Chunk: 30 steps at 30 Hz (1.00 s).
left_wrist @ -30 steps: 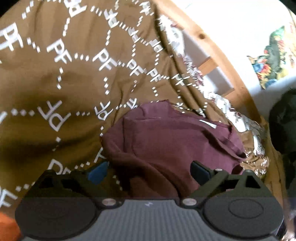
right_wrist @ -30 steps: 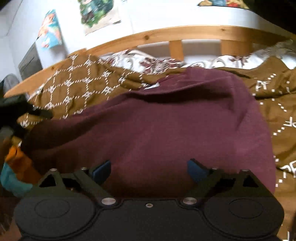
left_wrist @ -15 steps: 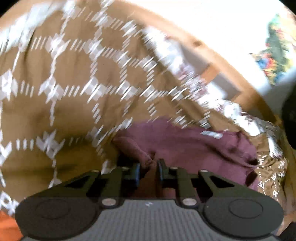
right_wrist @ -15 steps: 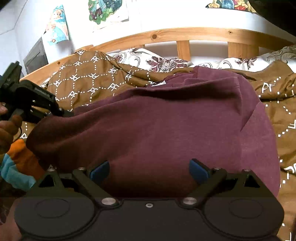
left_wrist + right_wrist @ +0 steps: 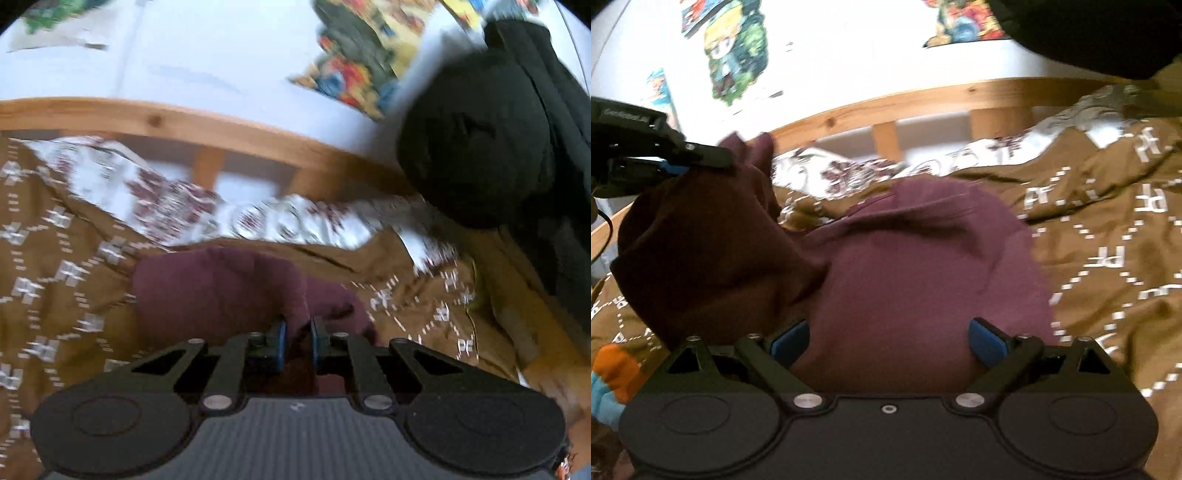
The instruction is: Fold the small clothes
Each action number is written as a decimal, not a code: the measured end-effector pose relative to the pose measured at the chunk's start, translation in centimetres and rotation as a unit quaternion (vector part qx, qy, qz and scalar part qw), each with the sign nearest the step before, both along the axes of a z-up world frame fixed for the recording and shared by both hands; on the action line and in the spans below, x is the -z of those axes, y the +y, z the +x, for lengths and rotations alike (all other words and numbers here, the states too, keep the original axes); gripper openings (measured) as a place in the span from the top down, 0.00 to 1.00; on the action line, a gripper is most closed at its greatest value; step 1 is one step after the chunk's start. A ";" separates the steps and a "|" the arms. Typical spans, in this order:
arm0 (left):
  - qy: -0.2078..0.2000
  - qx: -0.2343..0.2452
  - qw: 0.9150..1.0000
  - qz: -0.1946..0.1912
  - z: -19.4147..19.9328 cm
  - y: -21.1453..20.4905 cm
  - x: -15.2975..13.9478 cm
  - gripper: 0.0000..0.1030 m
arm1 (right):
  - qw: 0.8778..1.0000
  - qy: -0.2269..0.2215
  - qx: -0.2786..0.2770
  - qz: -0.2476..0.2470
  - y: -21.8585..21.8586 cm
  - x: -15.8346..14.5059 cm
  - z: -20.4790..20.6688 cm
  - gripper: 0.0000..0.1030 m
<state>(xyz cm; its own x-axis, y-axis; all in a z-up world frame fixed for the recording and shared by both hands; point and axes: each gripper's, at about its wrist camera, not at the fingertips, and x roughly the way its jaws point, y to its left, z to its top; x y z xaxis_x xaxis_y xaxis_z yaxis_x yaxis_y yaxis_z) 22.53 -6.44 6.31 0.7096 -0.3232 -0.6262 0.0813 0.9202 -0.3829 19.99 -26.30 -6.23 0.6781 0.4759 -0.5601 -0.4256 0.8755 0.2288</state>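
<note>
A maroon garment (image 5: 923, 266) lies on a brown patterned duvet (image 5: 1108, 236). My left gripper (image 5: 297, 336) is shut on an edge of the maroon garment (image 5: 221, 291) and holds it lifted. In the right wrist view the left gripper (image 5: 683, 162) shows at the upper left, with the raised cloth hanging below it. My right gripper (image 5: 888, 338) is open, its blue pads (image 5: 984, 341) spread just above the flat part of the garment, holding nothing.
A wooden bed rail (image 5: 923, 107) runs behind the duvet, with a floral pillow (image 5: 184, 206) against it. Dark clothing (image 5: 480, 140) hangs at the right. Orange and teal cloth (image 5: 613, 373) lies at the near left. Posters (image 5: 735, 51) are on the wall.
My left gripper closed on the garment's edge and lifted it up and over toward the right. My right gripper stayed open above the garment.
</note>
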 end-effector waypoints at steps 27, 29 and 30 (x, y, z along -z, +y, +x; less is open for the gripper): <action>-0.034 0.007 0.998 0.044 -11.7 5.2 2.0 0.01 | 0.979 -0.094 -0.020 -0.182 2.3 3.8 1.1 0.10; -0.013 0.027 0.999 0.044 -12.2 5.7 3.7 0.01 | 0.970 -0.119 -0.032 -0.210 3.2 3.9 1.1 0.09; -0.006 0.034 0.998 0.049 -12.3 5.7 4.3 0.01 | 0.964 -0.132 -0.042 -0.228 3.7 4.0 1.3 0.08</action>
<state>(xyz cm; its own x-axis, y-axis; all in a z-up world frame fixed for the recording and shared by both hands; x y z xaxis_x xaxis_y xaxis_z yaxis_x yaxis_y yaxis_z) 10.27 -0.73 1.99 0.6961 -0.3080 -0.6485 0.1491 0.9456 -0.2891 21.29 -22.64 -10.22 0.7957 0.2800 -0.5371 -0.4893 0.8198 -0.2975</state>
